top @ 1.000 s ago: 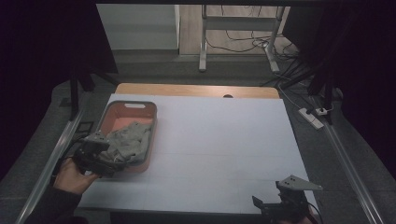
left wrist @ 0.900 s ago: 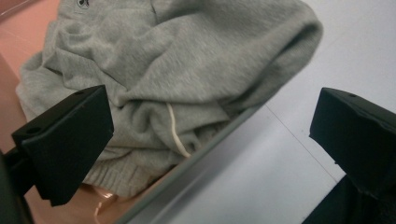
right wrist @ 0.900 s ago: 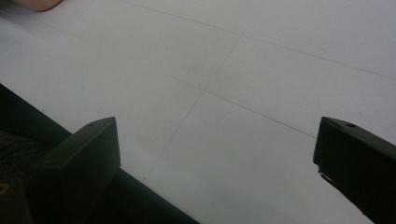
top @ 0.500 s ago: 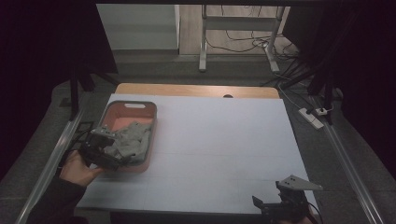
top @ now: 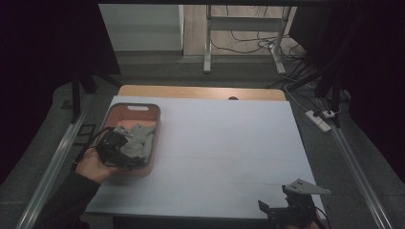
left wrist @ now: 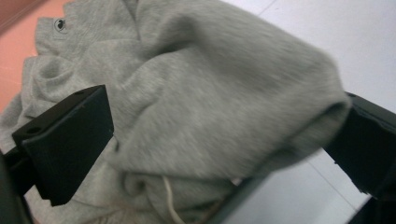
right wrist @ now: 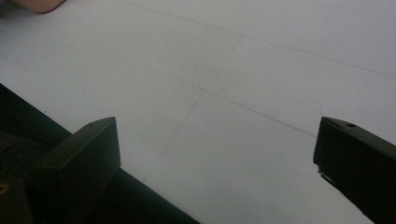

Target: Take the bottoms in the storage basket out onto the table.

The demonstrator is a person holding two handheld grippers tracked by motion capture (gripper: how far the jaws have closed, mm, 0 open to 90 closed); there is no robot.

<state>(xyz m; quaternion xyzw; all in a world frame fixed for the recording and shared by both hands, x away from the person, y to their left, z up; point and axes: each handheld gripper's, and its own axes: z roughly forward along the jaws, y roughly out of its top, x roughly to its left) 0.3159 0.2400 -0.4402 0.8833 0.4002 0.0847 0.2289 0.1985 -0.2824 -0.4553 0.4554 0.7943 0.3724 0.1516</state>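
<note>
Hand-held gripper [left wrist: 224, 154] around one grey garment [left wrist: 201, 93]

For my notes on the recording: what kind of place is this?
Probably a lab recording bench: a white-topped table enclosed by black curtains, with loose cables and a white power strip on the floor.

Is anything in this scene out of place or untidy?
Yes. The grey garment lies crumpled in the orange tray, and one bunched fold bulges over the tray's edge, between the open left gripper fingers.

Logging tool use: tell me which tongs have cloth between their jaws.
The left tongs, at the orange tray: grey cloth bulges between their jaws. The right tongs stand wide over bare table.
</note>
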